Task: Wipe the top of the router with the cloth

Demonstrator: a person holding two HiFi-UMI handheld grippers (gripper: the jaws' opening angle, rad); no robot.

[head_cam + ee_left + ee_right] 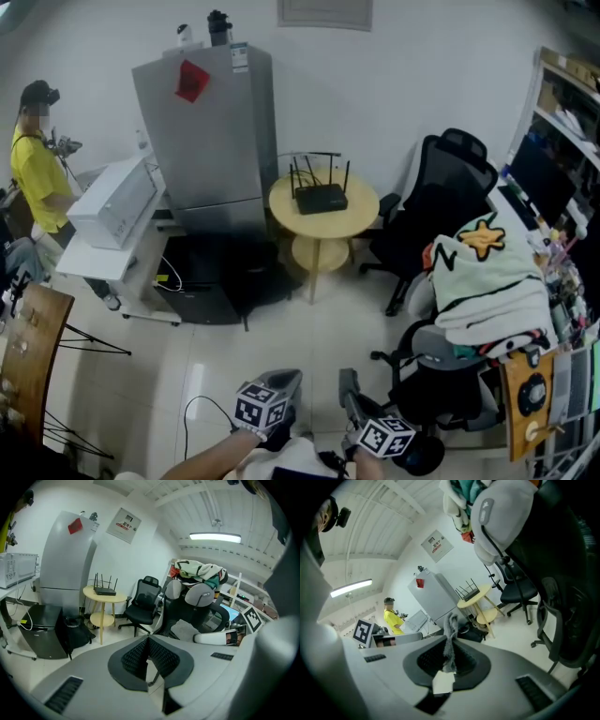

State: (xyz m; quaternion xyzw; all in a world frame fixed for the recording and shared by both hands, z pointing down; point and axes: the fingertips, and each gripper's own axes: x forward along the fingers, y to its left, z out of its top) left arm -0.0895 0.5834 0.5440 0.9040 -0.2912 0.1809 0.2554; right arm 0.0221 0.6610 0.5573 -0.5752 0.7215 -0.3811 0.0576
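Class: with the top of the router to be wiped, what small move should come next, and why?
Probably walk toward the round table: the right gripper already clamps the cloth, but the router sits across the floor, well away from it.

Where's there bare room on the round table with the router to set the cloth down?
Bare wood rings the router on the round table, widest along the front edge. It is crowded beside the table: grey fridge at left, black office chair at right.
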